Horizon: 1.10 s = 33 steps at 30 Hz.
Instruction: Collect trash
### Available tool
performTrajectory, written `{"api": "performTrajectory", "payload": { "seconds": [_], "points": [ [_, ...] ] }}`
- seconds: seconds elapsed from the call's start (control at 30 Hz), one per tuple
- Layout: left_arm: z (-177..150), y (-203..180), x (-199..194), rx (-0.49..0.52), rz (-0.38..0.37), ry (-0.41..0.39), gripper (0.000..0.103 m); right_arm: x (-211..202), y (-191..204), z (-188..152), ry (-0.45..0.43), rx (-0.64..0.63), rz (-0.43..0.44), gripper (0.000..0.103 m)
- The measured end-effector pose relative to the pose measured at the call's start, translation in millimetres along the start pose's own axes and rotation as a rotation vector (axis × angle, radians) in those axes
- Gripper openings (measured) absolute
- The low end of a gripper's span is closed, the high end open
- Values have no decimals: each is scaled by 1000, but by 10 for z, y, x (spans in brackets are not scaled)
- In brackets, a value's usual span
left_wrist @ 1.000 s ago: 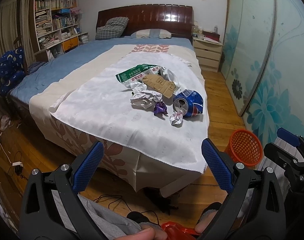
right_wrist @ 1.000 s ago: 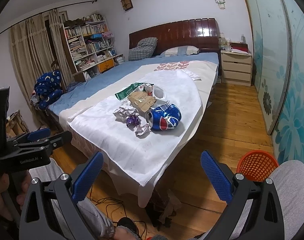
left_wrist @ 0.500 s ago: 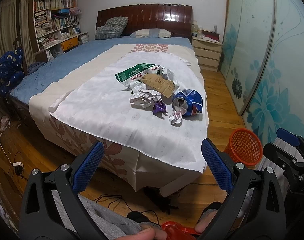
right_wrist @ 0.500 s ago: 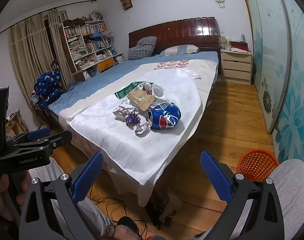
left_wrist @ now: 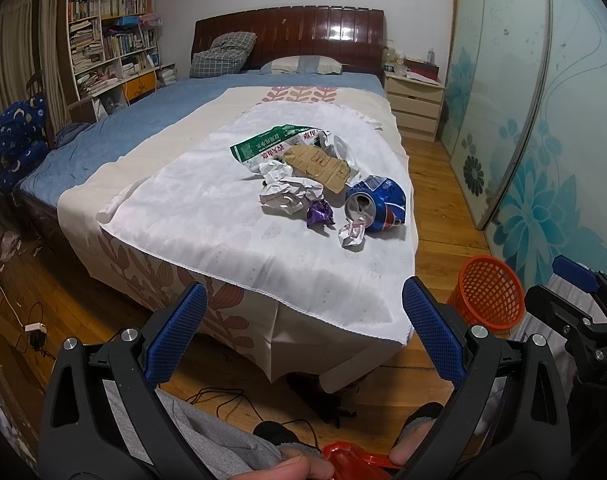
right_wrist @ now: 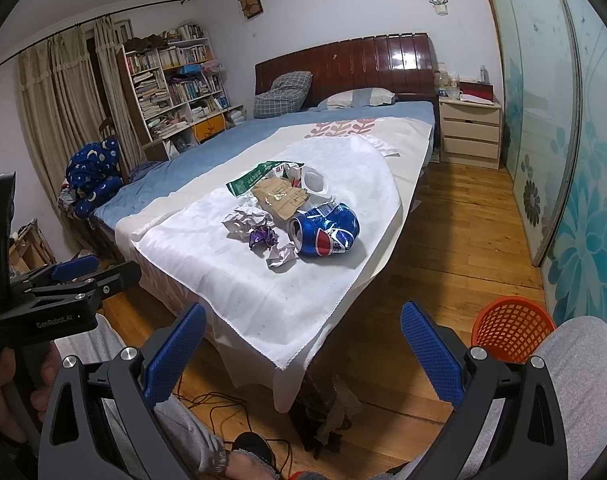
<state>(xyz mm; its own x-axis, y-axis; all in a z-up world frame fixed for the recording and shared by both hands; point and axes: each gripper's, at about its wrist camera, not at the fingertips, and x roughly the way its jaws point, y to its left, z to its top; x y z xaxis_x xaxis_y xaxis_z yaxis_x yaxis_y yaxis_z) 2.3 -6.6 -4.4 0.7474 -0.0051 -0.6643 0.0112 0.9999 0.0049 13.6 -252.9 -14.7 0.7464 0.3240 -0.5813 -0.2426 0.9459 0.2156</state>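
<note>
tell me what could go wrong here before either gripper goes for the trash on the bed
1. The crushed blue soda can lies on its side near the edge of the white cloth; a nudge might roll it off the bed.
2. The small paper ball touches the can and the purple wrapper, so a pinch may grab or scatter neighbours.
3. The orange basket stands on the floor beside the bed; a drop may miss.

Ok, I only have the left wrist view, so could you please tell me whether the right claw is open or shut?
Observer: The right claw is open, with nothing between its blue pads.
Operator: Thank you. Could you also tell me what the white thing behind the cardboard is? I see only an edge of it.
Observer: From the right wrist view, behind the cardboard lies a white cup-like container, tipped over with its opening facing that camera.
</note>
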Motion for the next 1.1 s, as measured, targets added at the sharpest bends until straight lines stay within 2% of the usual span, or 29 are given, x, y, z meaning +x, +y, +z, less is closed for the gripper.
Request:
{"api": "performTrajectory", "payload": {
  "seconds": [0.3,0.47,0.63,0.83,0.93,0.97,1.1],
  "points": [
    [-30,4,14,1,0,5,97,99,-27,12,19,-2,12,96],
    [-47,11,60,-1,1,16,97,416,-175,221,39,7,36,96],
    [-53,-2,101,5,5,30,97,1132,-441,665,72,3,39,96],
    [-56,15,138,10,23,49,97,2481,-934,1038,257,117,105,95],
    [-62,27,176,10,35,62,97,2921,-1068,1049,302,167,127,91],
    [-65,37,196,7,37,71,97,3100,-1111,1035,320,195,163,91],
    [-70,68,268,-10,39,104,97,3508,-1028,894,375,206,231,76]
  ]
}}
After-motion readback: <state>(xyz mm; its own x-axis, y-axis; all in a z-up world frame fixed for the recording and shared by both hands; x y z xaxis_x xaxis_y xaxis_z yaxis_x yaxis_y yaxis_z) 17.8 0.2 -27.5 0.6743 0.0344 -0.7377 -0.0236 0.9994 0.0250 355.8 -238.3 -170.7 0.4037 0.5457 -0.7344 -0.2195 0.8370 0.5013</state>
